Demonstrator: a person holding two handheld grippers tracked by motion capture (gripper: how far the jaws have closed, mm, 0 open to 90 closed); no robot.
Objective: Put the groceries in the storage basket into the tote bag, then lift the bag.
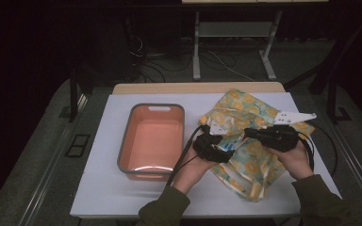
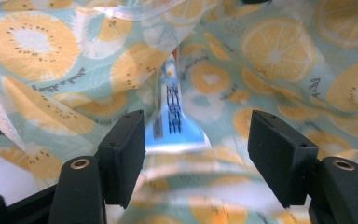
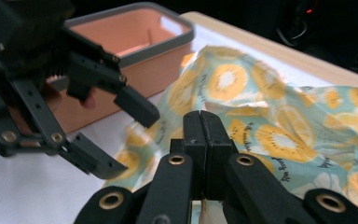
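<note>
On the white table top [image 1: 99, 188], far left, an orange tub w/ grey rim [image 1: 151, 141] is seen, upright; nothing can be made out inside. Just right of it the left gripper [image 1: 215, 149] is held low over the near-left edge of the fruit-print cloth [image 1: 250, 165]. Its jaws are seen parted in the left gripper view [image 2: 196, 156], w/ nothing pressed by the pads; cloth folds lie beyond and beneath them, and a blue-and-white label or packet [image 2: 175, 126] is seen between the folds, ahead of the gap — what it is can't be told, print too blurred. The same released gripper [image 3: 109, 135] is seen from the side in the right gripper view, just in front of the tub wall [image 3: 135, 70]. The cloth is spread crumpled over the table's right half, from the far edge toward the near edge. Further right, the right gripper [image 1: 250, 133] is held above the cloth's middle; its jaws are clenched, pads together [image 3: 200, 140], and a fold of cloth appears pinched at their base, though the pinch itself isn't clearly shown. A grey three-cornered plate [image 1: 294, 116] is carried on top of it.
</note>
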